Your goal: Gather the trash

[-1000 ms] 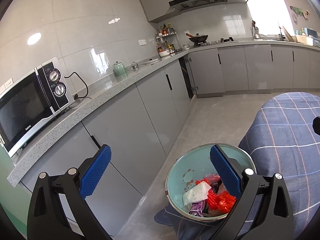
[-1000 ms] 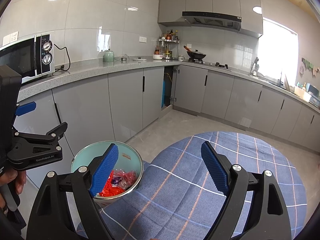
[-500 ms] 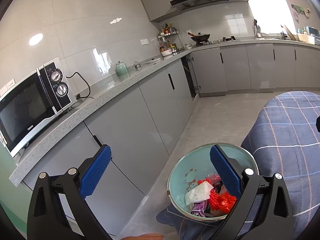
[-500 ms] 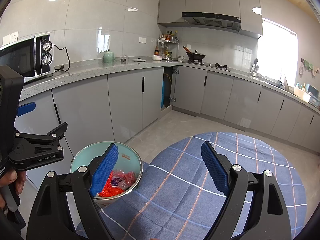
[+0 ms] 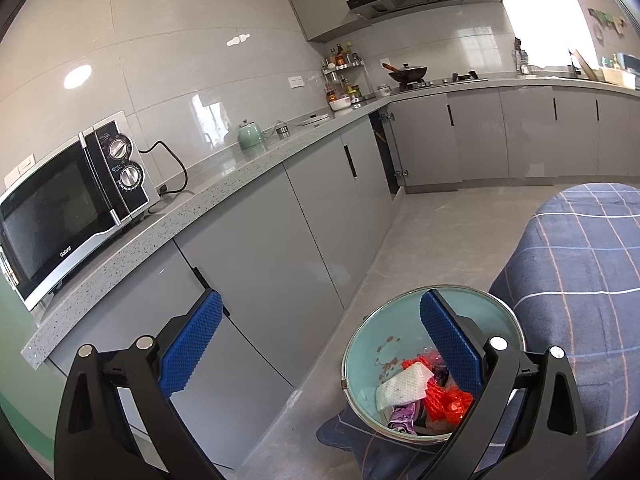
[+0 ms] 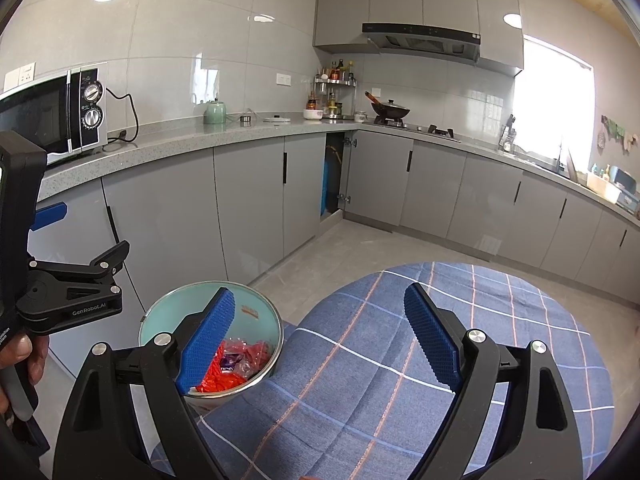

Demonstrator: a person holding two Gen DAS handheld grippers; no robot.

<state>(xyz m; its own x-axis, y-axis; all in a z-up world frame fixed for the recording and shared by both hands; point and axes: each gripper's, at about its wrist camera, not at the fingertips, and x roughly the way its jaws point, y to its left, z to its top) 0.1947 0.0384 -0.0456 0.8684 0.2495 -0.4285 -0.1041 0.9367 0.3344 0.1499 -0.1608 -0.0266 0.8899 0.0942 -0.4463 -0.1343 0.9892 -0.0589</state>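
Observation:
A light green bin (image 5: 372, 344) with a metal rim stands at the left edge of the table with the blue plaid cloth (image 5: 580, 280). It holds red plastic wrappers (image 5: 444, 398), a white tissue (image 5: 402, 386) and a purple wrapper (image 5: 400, 418). The bin also shows in the right wrist view (image 6: 256, 312), with red wrappers (image 6: 224, 376) inside. My left gripper (image 5: 320, 344) is open and empty, held above the bin's left side. My right gripper (image 6: 320, 336) is open and empty above the cloth (image 6: 400, 380). The left gripper's body (image 6: 72, 292) shows at the left of the right wrist view.
Grey cabinets (image 5: 280, 240) under a speckled counter (image 5: 200, 208) run along the left. On the counter stand a microwave (image 5: 68, 200) and a green kettle (image 5: 250, 136). A wok (image 6: 390, 111) sits on the stove. One cabinet door (image 6: 332, 176) stands open.
The left gripper has drifted slightly, so the bin sits a little further right and lower in its view. The right gripper has barely moved. Both stay open.

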